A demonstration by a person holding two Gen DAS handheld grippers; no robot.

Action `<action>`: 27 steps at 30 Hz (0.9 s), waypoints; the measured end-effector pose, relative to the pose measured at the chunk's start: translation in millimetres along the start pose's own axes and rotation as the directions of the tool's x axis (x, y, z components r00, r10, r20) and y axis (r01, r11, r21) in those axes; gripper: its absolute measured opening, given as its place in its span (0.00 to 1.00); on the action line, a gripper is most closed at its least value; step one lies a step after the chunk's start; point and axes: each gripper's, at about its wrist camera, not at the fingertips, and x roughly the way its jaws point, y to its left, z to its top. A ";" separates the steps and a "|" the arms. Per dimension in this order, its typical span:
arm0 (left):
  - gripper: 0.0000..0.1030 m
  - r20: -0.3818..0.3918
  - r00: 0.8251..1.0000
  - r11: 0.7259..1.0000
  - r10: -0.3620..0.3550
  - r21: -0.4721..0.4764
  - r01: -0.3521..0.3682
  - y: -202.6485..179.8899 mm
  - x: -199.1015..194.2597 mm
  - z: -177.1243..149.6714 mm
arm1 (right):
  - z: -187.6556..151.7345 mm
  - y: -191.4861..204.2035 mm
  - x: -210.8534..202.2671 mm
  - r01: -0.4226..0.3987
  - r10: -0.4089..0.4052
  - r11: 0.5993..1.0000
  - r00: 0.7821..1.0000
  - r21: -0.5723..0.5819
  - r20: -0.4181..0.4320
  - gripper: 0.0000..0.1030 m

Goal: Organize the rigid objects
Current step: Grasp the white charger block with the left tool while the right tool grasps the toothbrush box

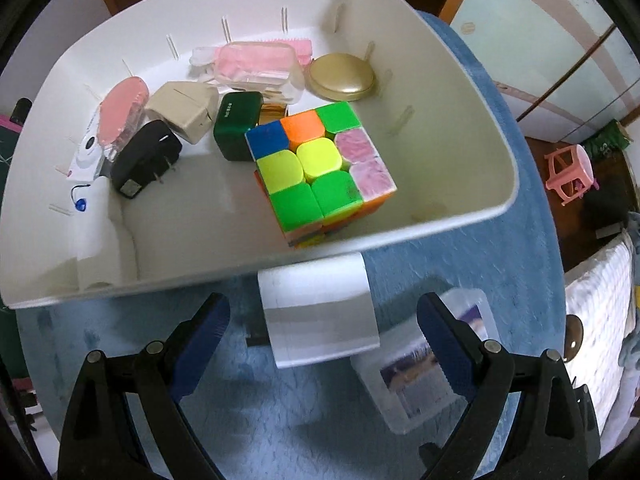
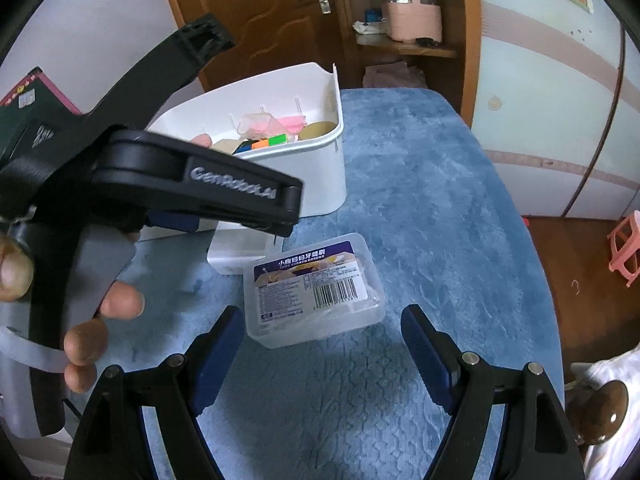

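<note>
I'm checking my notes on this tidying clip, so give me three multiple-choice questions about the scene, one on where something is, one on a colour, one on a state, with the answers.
1. Where is the puzzle cube?
A. inside the white bin
B. on the blue cloth
C. between the fingers of a hand-held gripper

2. What colour is the round lid in the bin?
A. red
B. gold
C. blue

3. How stands the right hand-held gripper?
A. shut on the clear labelled box
B. shut on nothing
C. open, box lying ahead of it

Answers: 1 A, the cube rests on the bin floor. 2 B, its top shines gold. 3 C, both fingers stand apart from the box.
</note>
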 end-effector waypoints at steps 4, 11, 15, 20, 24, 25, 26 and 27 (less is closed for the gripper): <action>0.92 -0.020 1.000 1.000 -0.005 -0.021 0.005 6.4 8.9 2.2 | 2.7 4.4 13.4 0.013 -0.014 0.999 1.000 -0.042 -0.019 0.79; 0.92 -0.055 0.998 0.999 0.003 -0.040 -0.005 22.3 19.2 0.8 | 7.9 15.3 32.6 0.044 -0.046 0.992 0.999 -0.119 -0.019 0.84; 0.92 -0.062 0.998 0.998 -0.013 -0.059 0.010 32.2 21.5 -1.1 | 11.2 20.2 39.9 0.052 -0.055 0.988 0.998 -0.145 -0.020 0.91; 0.92 -0.058 0.998 0.998 -0.013 -0.054 0.010 41.0 25.0 -1.0 | 7.8 31.7 53.0 0.109 -0.121 0.963 0.992 -0.246 -0.035 0.92; 0.88 -0.047 0.999 0.998 -0.025 -0.063 0.022 42.3 23.0 -5.8 | 8.4 30.1 60.4 0.099 -0.115 0.967 0.992 -0.236 -0.055 0.93; 0.85 -0.043 0.999 0.998 -0.026 -0.059 0.024 41.2 22.7 -7.4 | 9.7 29.1 61.6 0.094 -0.110 0.969 0.992 -0.229 -0.058 0.93; 0.82 -0.042 0.999 0.998 -0.029 -0.058 0.027 40.0 22.6 -8.0 | 10.0 28.7 62.8 0.091 -0.107 0.970 0.992 -0.225 -0.059 0.93; 0.79 -0.041 0.998 0.998 -0.039 -0.057 0.037 40.7 21.6 -9.3 | 9.9 28.2 64.1 0.089 -0.106 0.971 0.992 -0.224 -0.062 0.93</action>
